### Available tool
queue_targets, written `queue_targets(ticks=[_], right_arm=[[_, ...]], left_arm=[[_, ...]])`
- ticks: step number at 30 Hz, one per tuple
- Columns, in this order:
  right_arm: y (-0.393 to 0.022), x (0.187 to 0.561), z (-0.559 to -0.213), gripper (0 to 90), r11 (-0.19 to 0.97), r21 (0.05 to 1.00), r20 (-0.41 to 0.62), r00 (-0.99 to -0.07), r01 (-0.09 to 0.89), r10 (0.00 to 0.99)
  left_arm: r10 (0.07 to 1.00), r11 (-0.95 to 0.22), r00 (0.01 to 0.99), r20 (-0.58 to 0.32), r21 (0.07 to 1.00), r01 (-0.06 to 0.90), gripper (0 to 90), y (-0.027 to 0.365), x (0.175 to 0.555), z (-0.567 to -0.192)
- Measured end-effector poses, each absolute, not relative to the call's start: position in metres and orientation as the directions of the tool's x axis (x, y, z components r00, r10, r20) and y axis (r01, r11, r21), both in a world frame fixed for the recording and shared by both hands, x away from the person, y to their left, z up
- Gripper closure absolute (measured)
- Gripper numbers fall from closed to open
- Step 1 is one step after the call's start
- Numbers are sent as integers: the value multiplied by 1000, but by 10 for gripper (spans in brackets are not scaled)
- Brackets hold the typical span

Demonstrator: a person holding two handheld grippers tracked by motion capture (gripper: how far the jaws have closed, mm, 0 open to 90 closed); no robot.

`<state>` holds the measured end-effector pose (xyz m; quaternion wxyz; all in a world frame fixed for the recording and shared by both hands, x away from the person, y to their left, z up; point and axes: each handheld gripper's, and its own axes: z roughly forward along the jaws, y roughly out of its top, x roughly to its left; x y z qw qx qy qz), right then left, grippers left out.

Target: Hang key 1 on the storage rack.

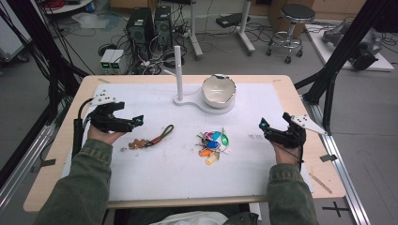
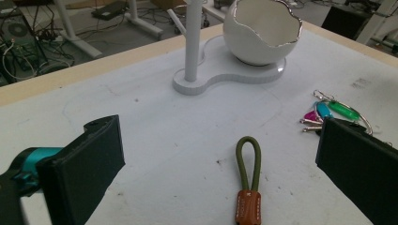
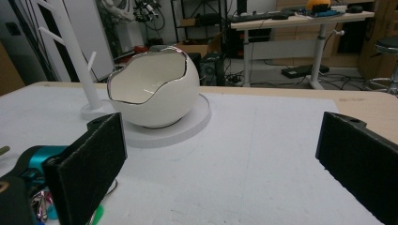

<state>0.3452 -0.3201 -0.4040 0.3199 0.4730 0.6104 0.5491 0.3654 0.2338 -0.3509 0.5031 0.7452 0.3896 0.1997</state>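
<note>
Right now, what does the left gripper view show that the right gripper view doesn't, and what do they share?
The left gripper view shows the olive strap loop with its brown leather tab lying flat ahead of the open jaws. The right gripper view shows a desk and a stool beyond the table. Both show the egg-shaped white bowl on its round base, the white post, and some of the coloured key tags.
</note>
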Motion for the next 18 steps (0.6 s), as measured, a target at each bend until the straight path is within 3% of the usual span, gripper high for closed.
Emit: queue_targets(ticks=[18], right_arm=[[-321,345,-404,12,-50,973,127,-346,223,929]], left_arm=[[747,-232,656,-108,882,409,17,209,373,-361]])
